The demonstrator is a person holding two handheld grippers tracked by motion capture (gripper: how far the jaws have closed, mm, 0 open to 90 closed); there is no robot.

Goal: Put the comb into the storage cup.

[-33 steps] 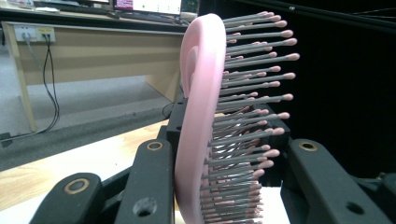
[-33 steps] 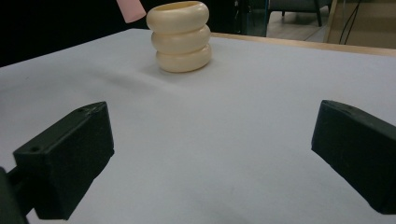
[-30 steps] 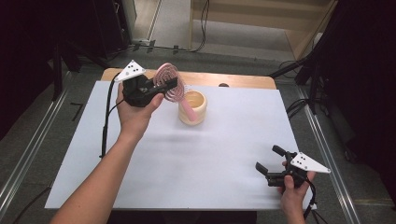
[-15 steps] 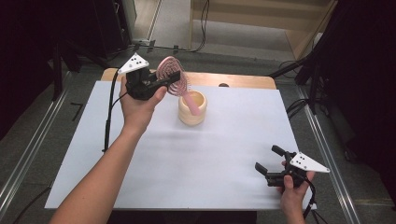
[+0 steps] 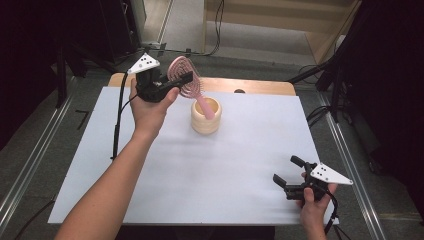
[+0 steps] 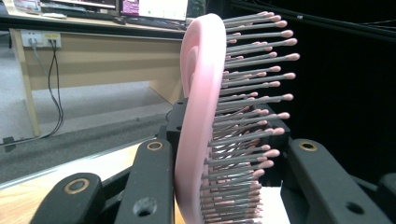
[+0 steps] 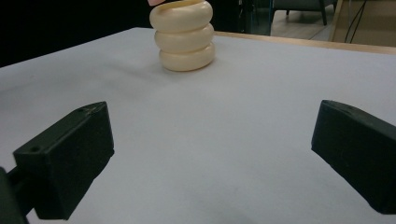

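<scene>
A pink hairbrush (image 5: 186, 82) tilts over a cream ribbed cup (image 5: 205, 120) at the back middle of the white table; its handle's lower end dips into the cup's mouth. My left gripper (image 5: 175, 80) is shut on the brush's head, held up in the air left of the cup. In the left gripper view the hairbrush (image 6: 201, 116) stands between the jaws of the left gripper (image 6: 229, 147), bristles facing right. My right gripper (image 5: 287, 169) rests open near the front right edge with nothing in it. From the right gripper (image 7: 212, 112) the cup (image 7: 184, 37) is seen far ahead.
The white table sheet (image 5: 210, 175) spreads wide between the cup and the right gripper. A wooden strip (image 5: 260, 86) borders the far edge. Metal rails (image 5: 350, 165) run along both sides, and cables lie on the floor behind.
The left gripper has lifted the hairbrush a little up and away, drawing more of the handle out of the cup. The right gripper has stayed still.
</scene>
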